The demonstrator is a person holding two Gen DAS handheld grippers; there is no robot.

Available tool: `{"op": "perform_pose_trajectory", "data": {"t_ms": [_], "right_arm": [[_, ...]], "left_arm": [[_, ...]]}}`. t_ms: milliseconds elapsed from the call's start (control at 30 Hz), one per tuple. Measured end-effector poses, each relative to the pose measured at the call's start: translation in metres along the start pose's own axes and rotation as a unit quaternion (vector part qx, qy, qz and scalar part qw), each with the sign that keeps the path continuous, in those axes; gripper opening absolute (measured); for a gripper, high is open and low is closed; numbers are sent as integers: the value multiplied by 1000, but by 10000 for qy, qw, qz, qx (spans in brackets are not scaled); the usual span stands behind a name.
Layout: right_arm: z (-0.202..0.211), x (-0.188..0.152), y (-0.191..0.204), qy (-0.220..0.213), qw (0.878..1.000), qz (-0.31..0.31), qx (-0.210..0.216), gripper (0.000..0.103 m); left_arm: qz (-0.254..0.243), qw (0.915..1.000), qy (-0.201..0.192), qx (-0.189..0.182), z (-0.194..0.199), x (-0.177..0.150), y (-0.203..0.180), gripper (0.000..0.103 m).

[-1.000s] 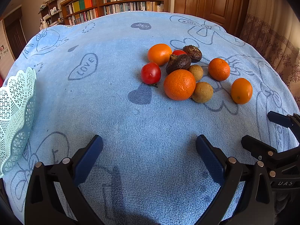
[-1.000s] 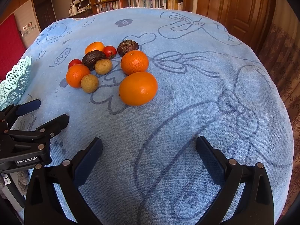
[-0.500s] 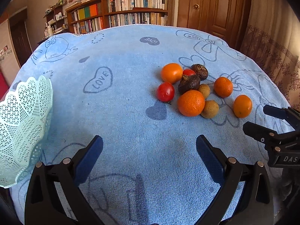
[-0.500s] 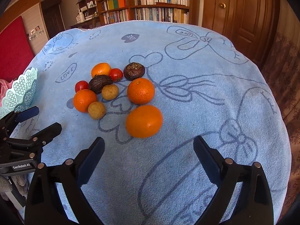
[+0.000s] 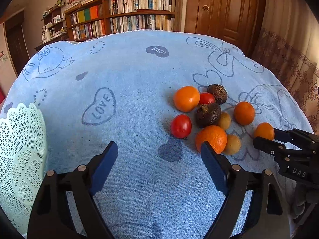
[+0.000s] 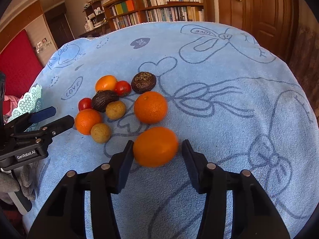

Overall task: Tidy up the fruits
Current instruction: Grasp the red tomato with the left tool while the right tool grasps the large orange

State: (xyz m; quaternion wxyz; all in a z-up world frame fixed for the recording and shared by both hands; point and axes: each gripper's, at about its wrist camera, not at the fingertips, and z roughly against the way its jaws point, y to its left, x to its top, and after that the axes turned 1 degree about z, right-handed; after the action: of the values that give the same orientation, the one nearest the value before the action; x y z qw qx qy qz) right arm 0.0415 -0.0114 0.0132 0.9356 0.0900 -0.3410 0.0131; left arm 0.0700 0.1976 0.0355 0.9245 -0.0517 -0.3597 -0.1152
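Now that the right hand-held gripper (image 6: 157, 149) has advanced to straddle the nearest orange (image 6: 155, 146), jaws open and not yet gripping, pickup looks imminent, while the left hand-held gripper (image 5: 159, 153) stays open, empty.

Wooden bookshelves (image 5: 127, 18) full of books behind table; brown door (image 5: 223, 8) beside; patterned curtain (image 5: 289, 63) at right.

A light blue towel (image 6: 219, 119) carries darker blue line drawings and "LOVE" hearts. On it lie orange citrus fruits (image 6: 155, 146), red tomatoes (image 5: 181, 126), dark brown wrinkled fruits (image 6: 144, 82) and tan-brown round fruits (image 6: 100, 133). The lattice-patterned basket (image 5: 20, 159) is pale mint green.
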Motion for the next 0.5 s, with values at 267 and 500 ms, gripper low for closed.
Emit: {"op": "perform_pose_trajectory", "data": {"t_ms": [267,500], "right_arm": [[1,-2,2,-67,10000,63,8,48],[1,-3,3,-80,9999,73,43,48]], "left_arm": [[18,9997,100,-213,-25,16,-3,63],[81,9987,129,-485,-29,22,-5,55]]}}
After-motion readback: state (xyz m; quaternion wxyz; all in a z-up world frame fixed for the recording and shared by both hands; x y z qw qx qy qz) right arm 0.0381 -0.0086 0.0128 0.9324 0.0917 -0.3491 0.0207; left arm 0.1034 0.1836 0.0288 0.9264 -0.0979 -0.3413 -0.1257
